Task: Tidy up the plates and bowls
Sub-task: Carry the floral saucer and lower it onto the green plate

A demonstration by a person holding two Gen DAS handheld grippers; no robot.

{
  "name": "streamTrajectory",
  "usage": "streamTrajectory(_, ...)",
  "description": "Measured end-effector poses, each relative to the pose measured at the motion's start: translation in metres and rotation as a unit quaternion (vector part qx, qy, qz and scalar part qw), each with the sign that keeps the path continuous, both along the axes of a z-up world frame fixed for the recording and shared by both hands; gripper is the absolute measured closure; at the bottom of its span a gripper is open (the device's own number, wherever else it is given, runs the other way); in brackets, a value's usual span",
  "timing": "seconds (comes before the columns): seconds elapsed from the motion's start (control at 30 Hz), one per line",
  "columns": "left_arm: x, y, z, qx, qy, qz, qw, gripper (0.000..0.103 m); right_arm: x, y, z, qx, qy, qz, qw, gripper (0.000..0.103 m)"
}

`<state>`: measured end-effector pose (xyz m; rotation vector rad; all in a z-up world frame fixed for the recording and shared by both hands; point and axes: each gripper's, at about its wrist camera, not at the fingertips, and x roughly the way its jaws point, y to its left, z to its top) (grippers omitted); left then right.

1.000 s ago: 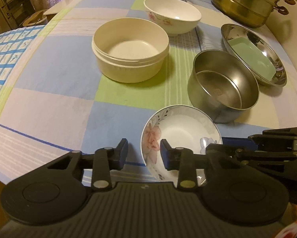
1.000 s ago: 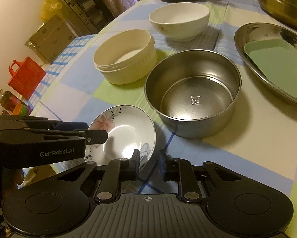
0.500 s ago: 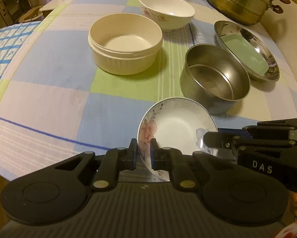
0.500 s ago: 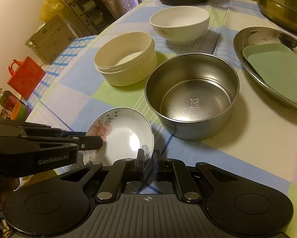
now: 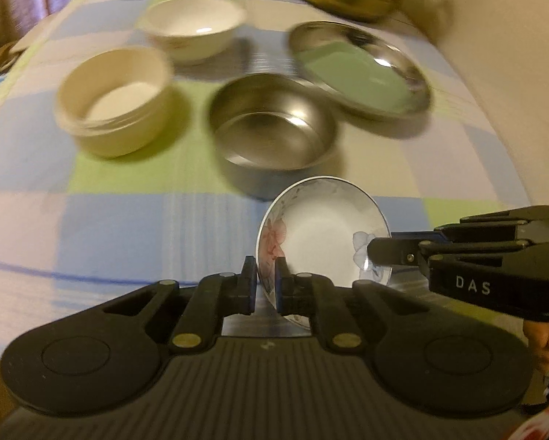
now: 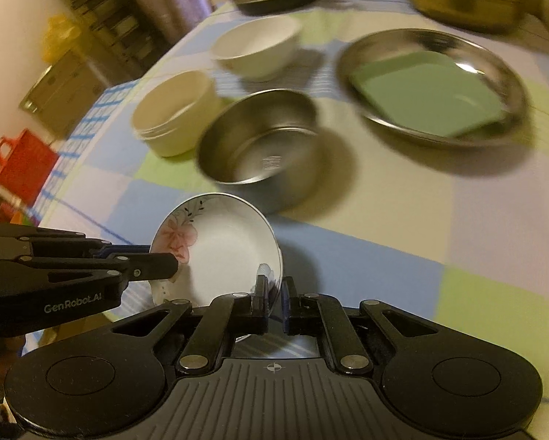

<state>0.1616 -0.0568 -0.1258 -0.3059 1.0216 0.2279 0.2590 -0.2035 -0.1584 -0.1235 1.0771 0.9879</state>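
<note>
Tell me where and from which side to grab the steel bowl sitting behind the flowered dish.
Grip the rim of the steel bowl, one finger inside and one outside its straight upright wall, coming from the near side. That side faces the flowered dish; the cream container crowds its left and the steel plate its right. Both the left hand-held gripper and the right hand-held gripper currently hold the dish.

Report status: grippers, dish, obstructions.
Left gripper and right gripper both shut on floral dish, opposite rims. Dish tilted. Steel bowl directly ahead, close.
</note>
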Motion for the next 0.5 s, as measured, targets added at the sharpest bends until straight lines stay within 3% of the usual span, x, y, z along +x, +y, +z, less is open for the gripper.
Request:
streamTrajectory(0.27,0.047,-0.041,0.015,0.002,-0.028,-0.089,0.9957,0.094,0.019,-0.062,0.015,0.002,-0.002,-0.099,0.995,0.096)
streamTrajectory(0.5,0.089,-0.052,0.029,0.015,-0.054,-0.117,0.9916,0.094,0.047,-0.083,0.034,0.013,-0.02,-0.147,0.989,0.096)
